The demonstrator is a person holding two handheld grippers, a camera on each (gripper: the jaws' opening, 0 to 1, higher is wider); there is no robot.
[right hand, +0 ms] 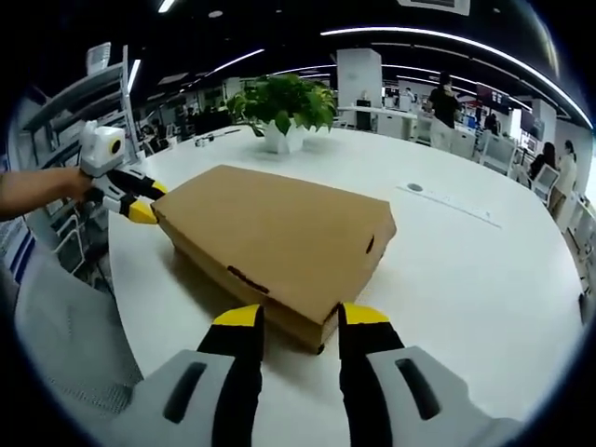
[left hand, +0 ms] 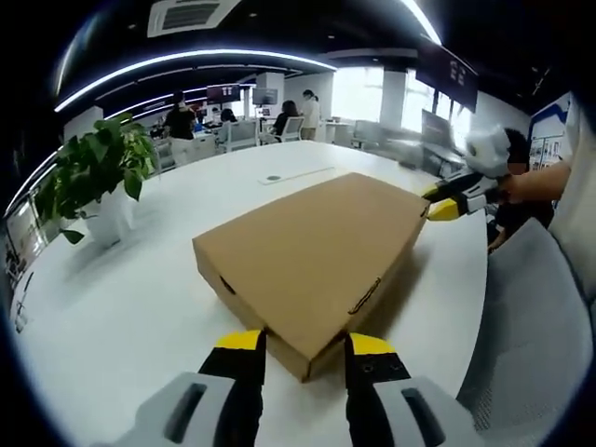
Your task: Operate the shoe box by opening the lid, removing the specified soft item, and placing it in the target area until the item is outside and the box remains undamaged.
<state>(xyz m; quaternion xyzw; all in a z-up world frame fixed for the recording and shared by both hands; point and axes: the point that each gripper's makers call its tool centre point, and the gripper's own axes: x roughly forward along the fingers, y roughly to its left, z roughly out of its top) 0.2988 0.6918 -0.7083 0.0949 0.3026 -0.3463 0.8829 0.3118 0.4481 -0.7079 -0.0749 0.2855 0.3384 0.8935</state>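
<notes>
On the white worktop [left hand: 140, 307] the closed brown shoe box [left hand: 317, 251] lies flat at the centre of the left gripper view. The left claw [left hand: 305, 349] stands open at 6 o'clock, its yellow tips either side of the box's near corner. In the right gripper view the right claw [right hand: 296, 321] is likewise open around the opposite corner. A potted plant [right hand: 284, 107] stands at 12 o'clock beyond the box.
</notes>
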